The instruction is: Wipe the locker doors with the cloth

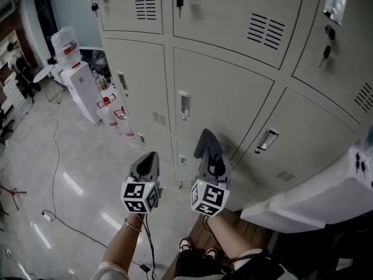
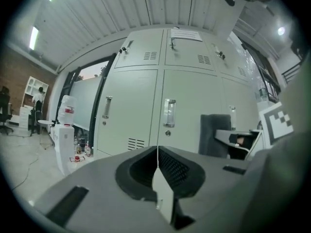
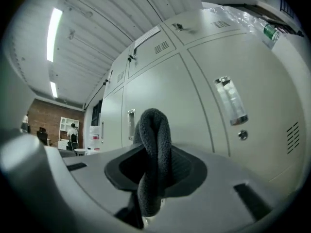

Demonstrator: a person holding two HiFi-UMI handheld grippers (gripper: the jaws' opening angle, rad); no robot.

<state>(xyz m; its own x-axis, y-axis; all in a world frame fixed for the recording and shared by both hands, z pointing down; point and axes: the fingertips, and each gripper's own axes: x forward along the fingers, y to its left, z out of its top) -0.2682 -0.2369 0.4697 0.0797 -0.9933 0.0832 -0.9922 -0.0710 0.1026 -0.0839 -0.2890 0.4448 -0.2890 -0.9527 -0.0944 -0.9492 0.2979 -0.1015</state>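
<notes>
Pale grey locker doors (image 1: 227, 92) fill the wall ahead, each with a recessed handle (image 1: 184, 105) and vent slots. My right gripper (image 1: 211, 159) is shut on a folded dark grey cloth (image 3: 153, 152), which sticks up between its jaws (image 1: 205, 144) a short way off the middle lower door (image 3: 194, 110). My left gripper (image 1: 148, 163) hangs beside it to the left, shut and holding nothing (image 2: 157, 165); it faces the lower doors (image 2: 141, 110) from a distance. In the left gripper view the cloth (image 2: 214, 135) shows at the right.
A water dispenser (image 1: 78, 80) with bottles beside it stands left of the lockers. A cable (image 1: 55, 174) trails over the glossy floor. A white ledge (image 1: 315, 197) juts out at lower right. Keys (image 1: 180, 2) hang in upper locks. A person stands far back (image 2: 38, 98).
</notes>
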